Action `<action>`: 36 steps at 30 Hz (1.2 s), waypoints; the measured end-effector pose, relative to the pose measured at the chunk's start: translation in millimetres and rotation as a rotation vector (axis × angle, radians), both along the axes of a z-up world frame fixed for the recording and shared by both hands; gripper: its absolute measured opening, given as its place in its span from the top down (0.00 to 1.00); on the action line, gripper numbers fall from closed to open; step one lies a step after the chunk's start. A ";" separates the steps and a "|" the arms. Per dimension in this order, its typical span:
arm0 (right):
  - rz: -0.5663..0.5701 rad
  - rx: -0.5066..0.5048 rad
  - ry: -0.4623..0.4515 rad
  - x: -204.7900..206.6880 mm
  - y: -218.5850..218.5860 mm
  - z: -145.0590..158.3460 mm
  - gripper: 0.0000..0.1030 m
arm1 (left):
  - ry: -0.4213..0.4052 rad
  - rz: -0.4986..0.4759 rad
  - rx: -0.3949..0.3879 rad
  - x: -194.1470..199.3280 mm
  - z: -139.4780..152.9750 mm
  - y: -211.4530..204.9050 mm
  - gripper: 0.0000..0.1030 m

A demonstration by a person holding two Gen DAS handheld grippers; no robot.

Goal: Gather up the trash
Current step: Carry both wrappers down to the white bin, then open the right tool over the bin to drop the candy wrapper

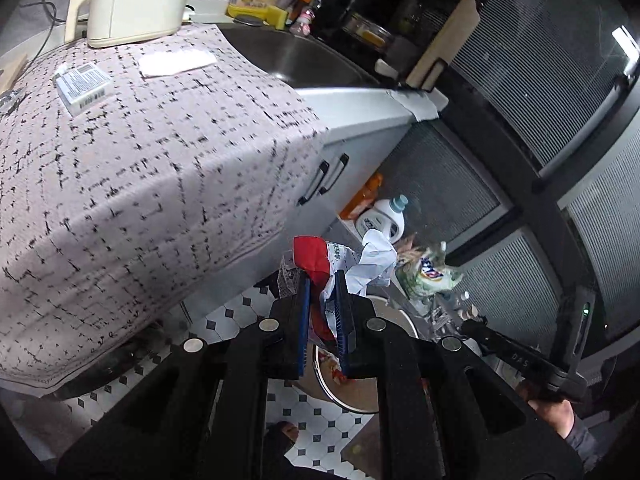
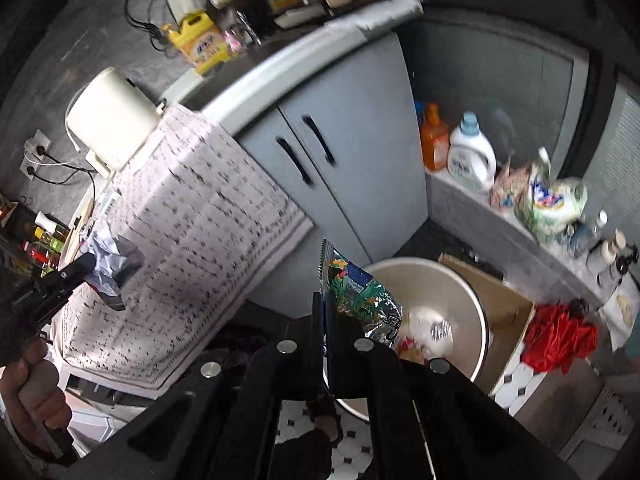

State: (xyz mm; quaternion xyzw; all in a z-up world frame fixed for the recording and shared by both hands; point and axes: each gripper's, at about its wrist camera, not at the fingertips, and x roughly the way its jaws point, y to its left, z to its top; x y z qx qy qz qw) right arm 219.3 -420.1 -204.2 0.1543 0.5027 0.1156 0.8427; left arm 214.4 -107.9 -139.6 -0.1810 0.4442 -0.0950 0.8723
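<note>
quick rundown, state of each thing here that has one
left gripper: shut on crumpled wrappers
right gripper: shut on snack bag
metal bin: open, trash inside
cabinet doors: closed
white detergent bottle: upright, capped

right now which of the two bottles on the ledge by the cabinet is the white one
The white bottle with the pale blue cap, standing right of the orange bottle, which is nearer the cabinet.

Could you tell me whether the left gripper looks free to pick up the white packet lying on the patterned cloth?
Probably not yet: the left gripper is shut on crumpled wrappers, though the white packet lies uncovered.
</note>
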 end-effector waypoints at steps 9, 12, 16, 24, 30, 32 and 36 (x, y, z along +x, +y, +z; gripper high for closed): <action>-0.025 0.003 0.012 -17.5 -24.7 -14.0 0.40 | 0.052 -0.037 0.024 -7.6 -16.0 -27.0 0.88; -0.054 0.004 0.014 -21.9 -38.4 -10.8 0.40 | 0.059 -0.061 0.025 -5.4 -19.5 -39.4 0.88; -0.090 -0.011 0.002 -31.6 -56.4 -0.9 0.40 | 0.059 -0.109 0.019 -1.5 -23.1 -59.5 0.88; -0.195 -0.041 -0.026 -53.9 -97.9 20.5 0.39 | 0.080 -0.227 0.007 8.1 -36.4 -109.3 0.88; -0.277 -0.055 -0.031 -76.5 -126.9 29.2 0.37 | 0.112 -0.311 0.012 16.0 -52.5 -147.2 0.88; -0.296 -0.059 -0.029 -83.0 -133.1 30.0 0.37 | 0.132 -0.335 0.013 16.9 -60.7 -158.0 0.88; -0.321 -0.064 -0.020 -92.7 -142.9 28.5 0.37 | 0.182 -0.381 0.018 17.7 -78.9 -175.7 0.79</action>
